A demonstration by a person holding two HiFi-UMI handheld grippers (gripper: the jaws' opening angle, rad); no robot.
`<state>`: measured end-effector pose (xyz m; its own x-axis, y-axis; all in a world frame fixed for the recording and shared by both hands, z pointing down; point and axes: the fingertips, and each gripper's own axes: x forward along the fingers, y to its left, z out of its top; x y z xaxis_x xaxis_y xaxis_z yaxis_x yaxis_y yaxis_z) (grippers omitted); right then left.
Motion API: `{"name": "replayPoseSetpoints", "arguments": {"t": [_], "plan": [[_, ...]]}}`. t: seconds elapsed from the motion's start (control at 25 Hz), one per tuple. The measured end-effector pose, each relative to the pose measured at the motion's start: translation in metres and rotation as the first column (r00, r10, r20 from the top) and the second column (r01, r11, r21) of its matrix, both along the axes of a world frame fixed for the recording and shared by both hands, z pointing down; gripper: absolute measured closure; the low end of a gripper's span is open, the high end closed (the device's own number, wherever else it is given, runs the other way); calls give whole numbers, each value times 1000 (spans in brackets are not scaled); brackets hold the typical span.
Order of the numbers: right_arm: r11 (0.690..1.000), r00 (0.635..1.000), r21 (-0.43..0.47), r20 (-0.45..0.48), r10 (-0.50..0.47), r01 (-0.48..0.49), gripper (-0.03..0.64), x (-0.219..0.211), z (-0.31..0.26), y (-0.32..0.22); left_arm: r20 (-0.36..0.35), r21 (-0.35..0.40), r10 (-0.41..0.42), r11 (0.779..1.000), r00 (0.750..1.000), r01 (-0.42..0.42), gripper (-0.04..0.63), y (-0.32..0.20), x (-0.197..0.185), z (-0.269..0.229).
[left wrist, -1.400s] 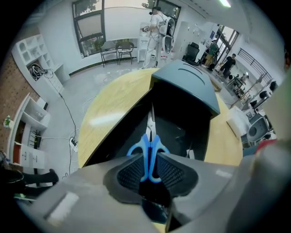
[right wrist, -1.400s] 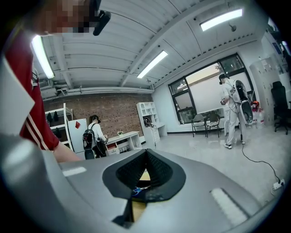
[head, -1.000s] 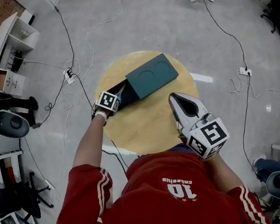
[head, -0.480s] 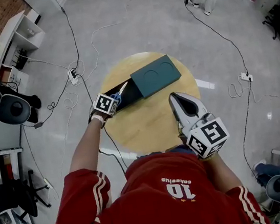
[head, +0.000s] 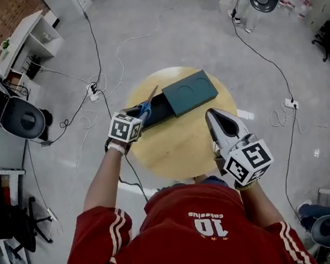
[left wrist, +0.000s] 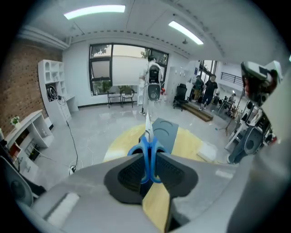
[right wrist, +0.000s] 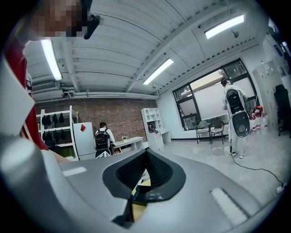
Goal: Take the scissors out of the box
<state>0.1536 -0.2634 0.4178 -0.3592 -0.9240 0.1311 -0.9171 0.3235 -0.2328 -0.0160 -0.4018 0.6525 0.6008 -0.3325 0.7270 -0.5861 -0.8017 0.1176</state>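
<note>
A teal box lies on the round wooden table, its black inner tray slid out to the left. My left gripper hangs above the tray's open end, shut on the blue handles of the scissors, whose blades point up and away. In the left gripper view the scissors stand between the pads of that gripper, with the box below and beyond. My right gripper hovers over the table's right side, shut with nothing in it.
Cables trail over the grey floor around the table, with a power strip at the left. A white shelf unit and office chairs stand at the left. A white humanoid robot stands far behind the table.
My left gripper has risen from the tray with the scissors in it, and the blades have tipped upward. The right gripper has drifted a little.
</note>
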Motion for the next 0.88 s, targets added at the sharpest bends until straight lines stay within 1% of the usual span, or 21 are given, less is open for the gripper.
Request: {"name": "replayPoseSetpoints", "arguments": {"t": [0.12,0.24,0.36,0.44,0.56,0.68,0.72,0.88], "plan": [[1000,1000,20,-4,4,-4,617,-7,-10,5,-86,64,5,998,996,1,500,11,1,-41],[999,1000,45,-8,10,-10,617,-16,-22,10,-158,132,13,991,987,8,500,24,-4,-82],[997,1000,71,-18,18,-16,618,-26,-35,17,-228,198,25,980,973,21,500,38,-10,-122],[996,999,86,-25,22,-20,617,-32,-42,23,-278,243,26,969,960,44,500,47,-14,-148],[994,999,104,-26,32,-29,617,-37,-52,31,-344,309,15,946,939,98,500,60,-21,-184],[991,998,127,-30,51,-47,618,-42,-66,41,-404,363,22,921,914,138,500,78,-31,-219],[989,998,134,-31,60,-55,618,-43,-71,45,-421,386,26,910,907,153,500,85,-34,-231],[983,994,156,-28,101,-96,618,-43,-88,64,-472,473,29,852,881,226,500,109,-50,-272]]}}
